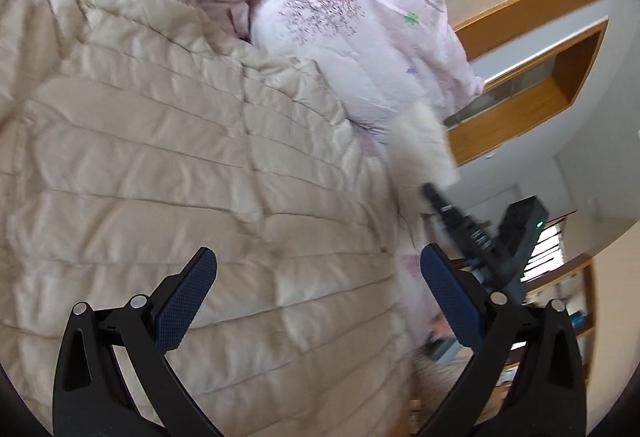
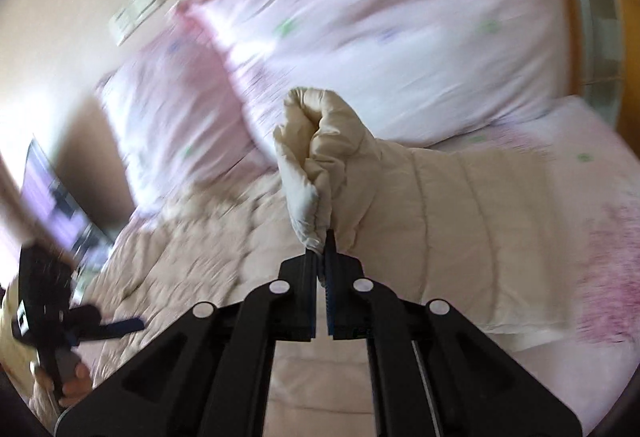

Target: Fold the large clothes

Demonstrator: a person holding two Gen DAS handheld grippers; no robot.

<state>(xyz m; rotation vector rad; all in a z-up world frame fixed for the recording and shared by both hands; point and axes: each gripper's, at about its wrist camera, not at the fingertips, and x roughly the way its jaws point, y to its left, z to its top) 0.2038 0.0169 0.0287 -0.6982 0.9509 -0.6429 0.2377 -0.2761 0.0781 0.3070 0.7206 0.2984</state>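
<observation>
Gripping a bunched fold of the cream quilted jacket (image 2: pixel 400 205), the right tongs (image 2: pixel 322 269) are closed tight on the fabric and hold it lifted above the bed (image 2: pixel 592 197). Left tongs (image 1: pixel 316 301) gape wide with nothing between the blue pads (image 1: pixel 184 309), hovering over the jacket's quilted panel, which spreads across the bed. Pink floral pillows (image 1: pixel 360 37) sit at the far side, just beyond the jacket; the right-wrist view is motion-blurred.
</observation>
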